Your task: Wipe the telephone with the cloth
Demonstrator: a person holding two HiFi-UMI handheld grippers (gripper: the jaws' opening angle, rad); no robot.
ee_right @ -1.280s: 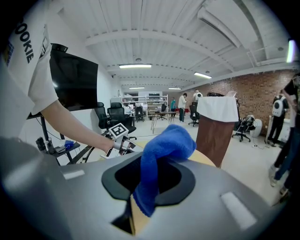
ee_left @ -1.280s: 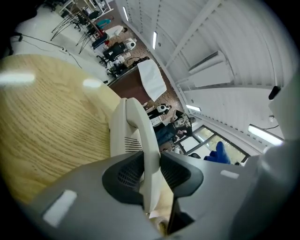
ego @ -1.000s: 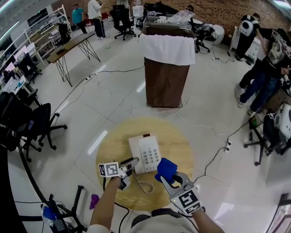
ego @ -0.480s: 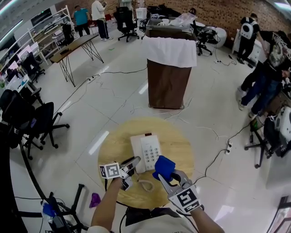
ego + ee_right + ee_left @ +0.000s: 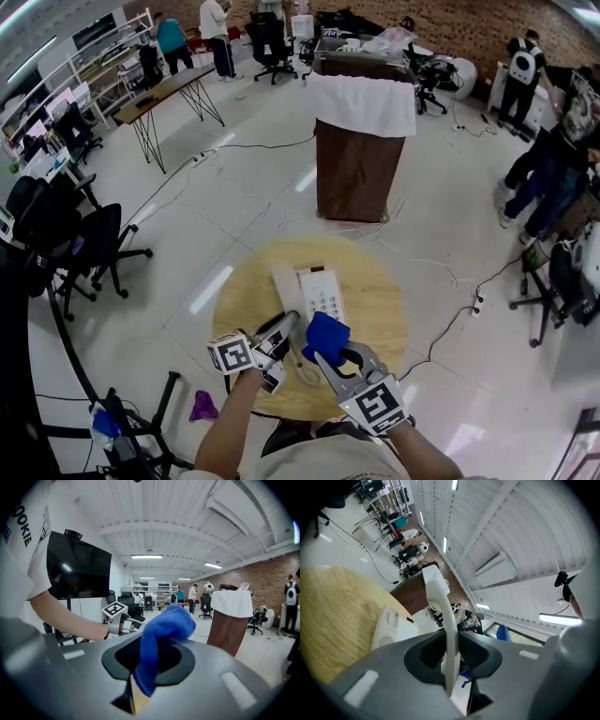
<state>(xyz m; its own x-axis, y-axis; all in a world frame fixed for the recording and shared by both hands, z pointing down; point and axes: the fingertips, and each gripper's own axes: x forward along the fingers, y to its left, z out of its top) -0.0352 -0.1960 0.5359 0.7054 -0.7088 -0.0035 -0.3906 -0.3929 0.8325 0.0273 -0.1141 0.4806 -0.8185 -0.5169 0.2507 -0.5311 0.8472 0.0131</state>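
Firmly clamped, the left gripper (image 5: 451,657) pinches the white handset (image 5: 444,616) edge-on between its jaws, lifted off the telephone base (image 5: 323,292), which sits on the round wooden table (image 5: 380,314). The right gripper (image 5: 149,667) is closed on a bunched blue cloth (image 5: 164,625), poised just beside the handset, above the table's near side. Cloth and telephone are not seen touching; the wiping itself appears yet to be done.
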